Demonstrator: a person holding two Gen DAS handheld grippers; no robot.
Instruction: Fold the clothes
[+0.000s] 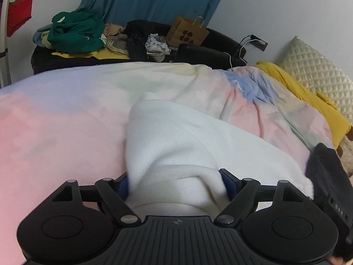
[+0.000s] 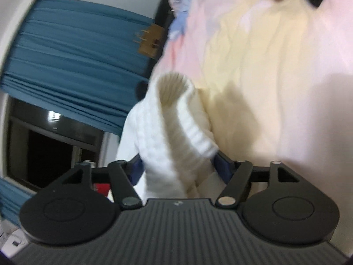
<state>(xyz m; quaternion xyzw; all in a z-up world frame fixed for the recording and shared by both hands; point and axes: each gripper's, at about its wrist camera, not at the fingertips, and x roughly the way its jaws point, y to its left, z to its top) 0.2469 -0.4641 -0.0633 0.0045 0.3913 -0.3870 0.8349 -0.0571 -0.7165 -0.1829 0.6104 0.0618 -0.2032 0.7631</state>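
Observation:
A white knitted garment (image 1: 181, 137) lies bunched on the pastel bedspread (image 1: 55, 128). My left gripper (image 1: 175, 183) is shut on a thick fold of it, with the cloth filling the gap between the blue pads. In the right wrist view, my right gripper (image 2: 177, 165) is shut on another part of the same white garment (image 2: 176, 119), whose ribbed open cuff stands up ahead of the fingers. The right gripper's body (image 1: 326, 176) shows at the right edge of the left wrist view.
A dark couch (image 1: 136, 50) behind the bed holds a green garment (image 1: 75, 31), other clothes and a brown paper bag (image 1: 187, 32). A yellow cloth (image 1: 308, 97) and quilted pillow (image 1: 317, 72) lie at the right. Blue curtain (image 2: 72, 61) and dark window (image 2: 48, 141) are left.

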